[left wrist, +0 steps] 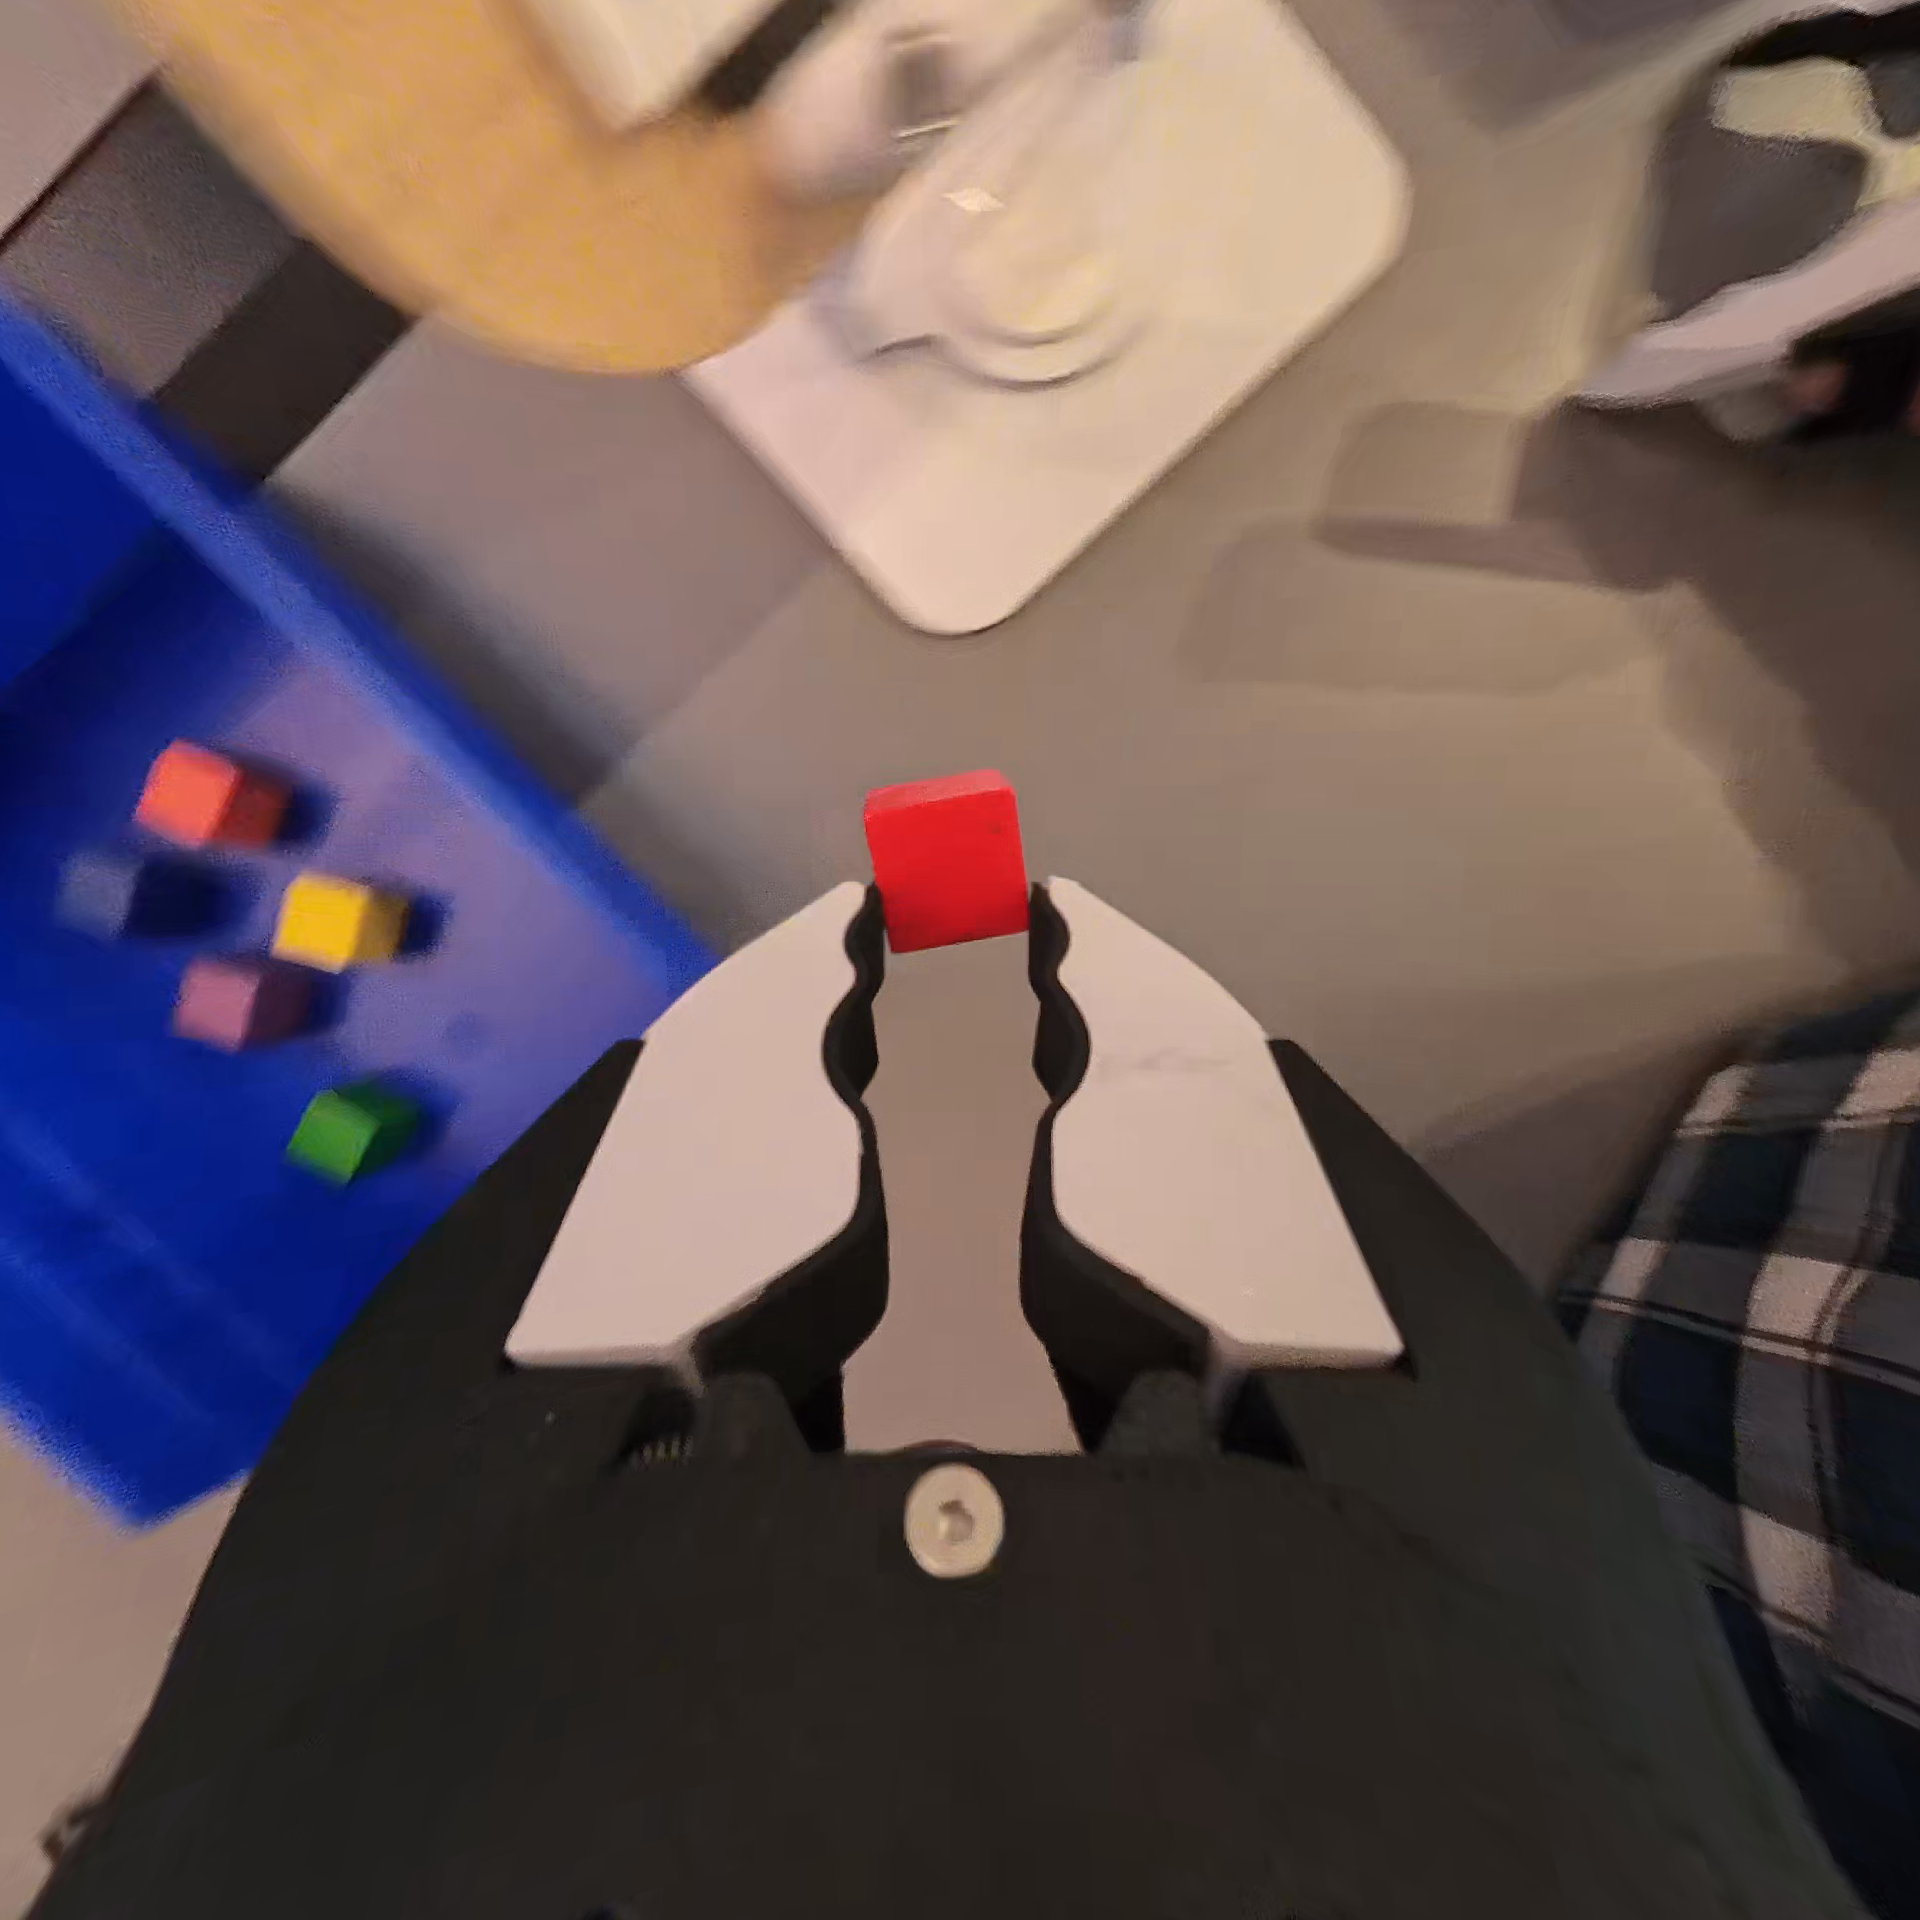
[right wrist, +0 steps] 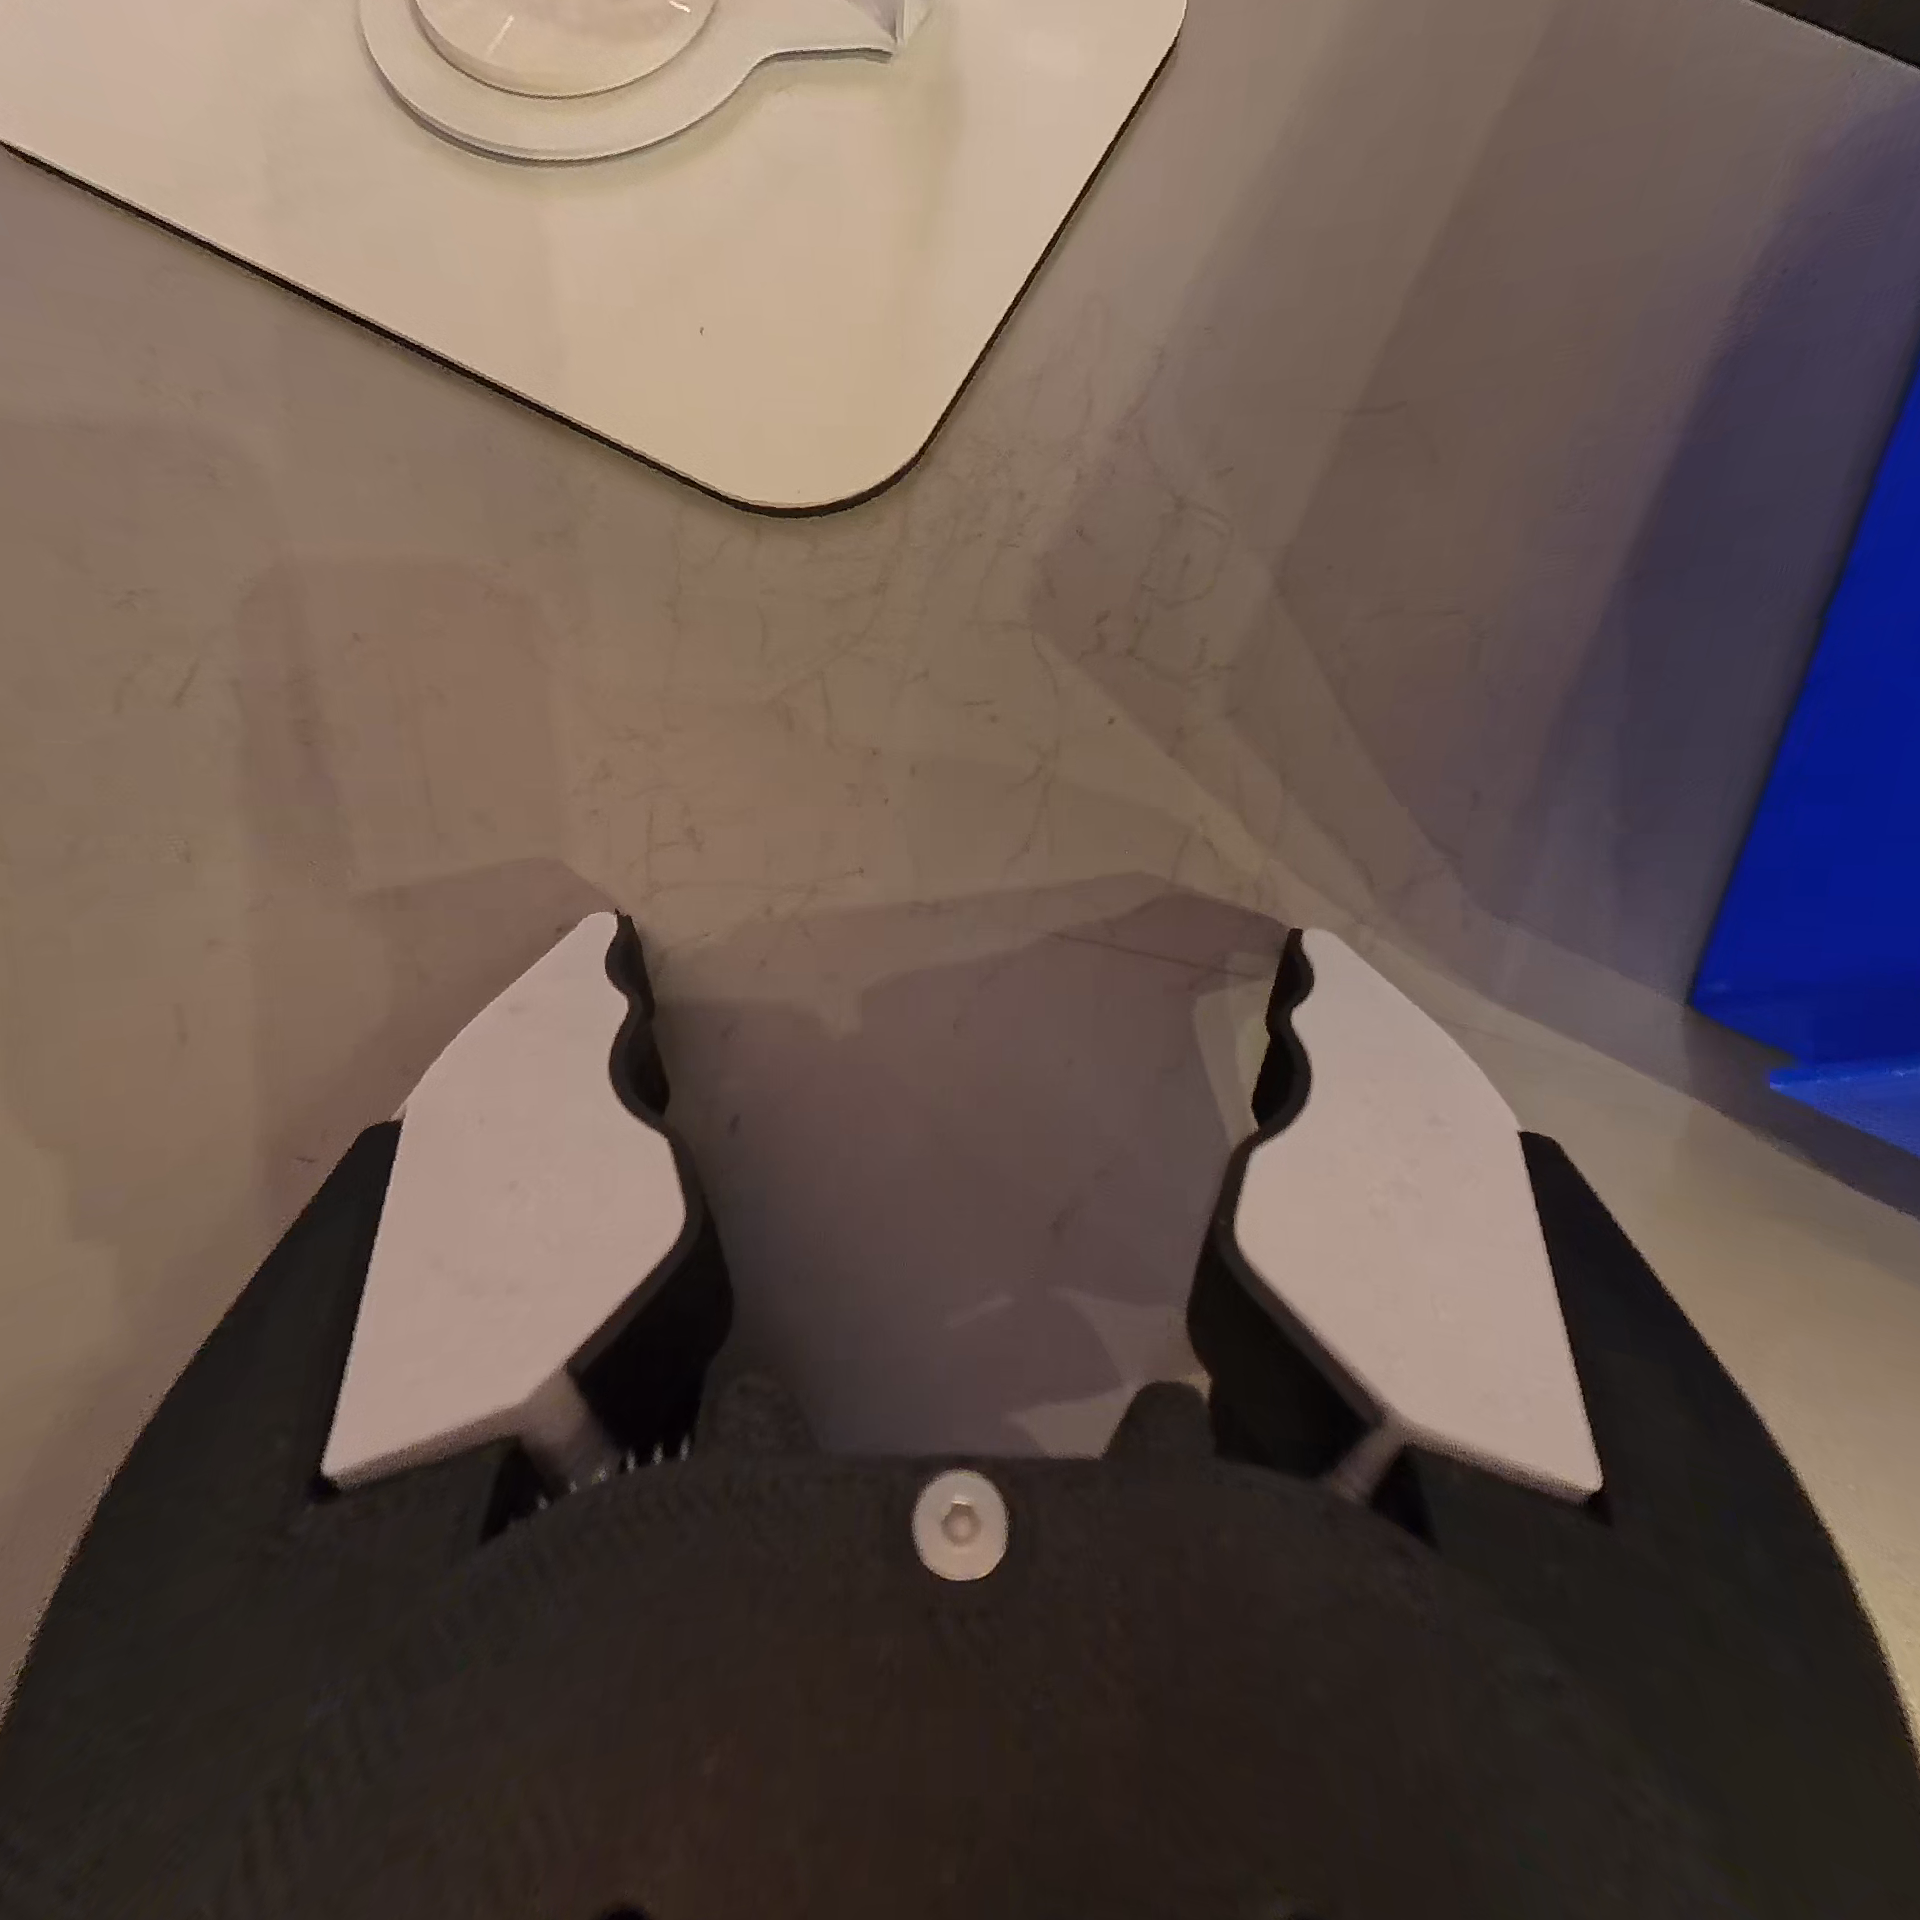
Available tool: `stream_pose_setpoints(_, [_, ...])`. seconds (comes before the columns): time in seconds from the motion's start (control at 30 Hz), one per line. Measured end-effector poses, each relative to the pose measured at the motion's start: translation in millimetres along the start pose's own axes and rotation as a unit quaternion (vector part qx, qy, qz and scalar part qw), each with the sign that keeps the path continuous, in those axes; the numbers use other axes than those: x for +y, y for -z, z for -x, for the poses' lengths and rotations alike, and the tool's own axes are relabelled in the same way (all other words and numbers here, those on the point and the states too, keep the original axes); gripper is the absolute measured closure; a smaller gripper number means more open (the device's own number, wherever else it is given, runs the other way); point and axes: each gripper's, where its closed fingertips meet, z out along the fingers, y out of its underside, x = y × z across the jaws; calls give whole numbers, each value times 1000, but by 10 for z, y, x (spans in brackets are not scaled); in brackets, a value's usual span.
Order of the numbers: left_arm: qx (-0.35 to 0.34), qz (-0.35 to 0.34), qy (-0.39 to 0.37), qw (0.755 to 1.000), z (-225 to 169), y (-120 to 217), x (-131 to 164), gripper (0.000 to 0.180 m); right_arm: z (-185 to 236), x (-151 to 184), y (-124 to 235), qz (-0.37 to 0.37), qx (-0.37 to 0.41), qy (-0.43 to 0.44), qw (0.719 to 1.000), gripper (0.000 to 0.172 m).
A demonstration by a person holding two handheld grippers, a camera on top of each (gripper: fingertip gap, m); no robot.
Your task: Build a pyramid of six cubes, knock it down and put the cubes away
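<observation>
Grey, faintly veined stone makes up the surface point(right wrist: 935, 675) under both your tools, with a white mat point(right wrist: 727, 260) lying toward the top of each view and a clear round dish point(right wrist: 561, 62) resting on it.

Your left gripper point(left wrist: 954, 899) sits at the centre of the left wrist view, its jaws drawn in close around a red cube point(left wrist: 945, 857). Both black pads point(left wrist: 1044, 935) press against the cube's sides at the very tips, so the cube stands out beyond the fingertips, lifted clear of the surface. Much of this view is smeared by motion.

At the left edge of the same view lies a blue bin point(left wrist: 582, 862). Five cubes rest loose on its floor: an orange cube point(left wrist: 208, 795) farthest up, a blue cube point(left wrist: 99, 894) just below it to the left, a yellow cube point(left wrist: 338, 920) to their right, a pink cube point(left wrist: 239, 1003) beneath the yellow one, and a green cube point(left wrist: 348, 1132) lowest. They lie near each other, mostly apart. A checked cloth point(left wrist: 1787, 1351) fills the lower right, and a blurred tan shape point(left wrist: 468, 187) the upper left.

Your right gripper point(right wrist: 956, 930) hangs low over bare stone in the right wrist view, jaws spread wide with nothing between them. A wall of the blue bin shows at that view's right edge.
</observation>
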Motion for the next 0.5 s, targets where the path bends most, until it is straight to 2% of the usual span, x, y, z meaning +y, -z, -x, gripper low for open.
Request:
stream_pose_setpoints(0.13, [91,17,-81,992,-812,-535,-182,154,0,21,24,-1,-3,4,1000,61])
stream_pose_setpoints(0.23, [126,41,-158,979,-1277,-965,-249,154,-39,67,70,-2,0,1,1000,63])
stream_pose_setpoints(0.37, [162,57,-237,956,-1720,-1390,-349,154,-126,152,160,-2,8,-7,1000,64])
stream_pose_setpoints(0.5, [176,68,-290,938,-1990,-1661,-431,154,-185,241,260,-2,13,-11,1000,65])
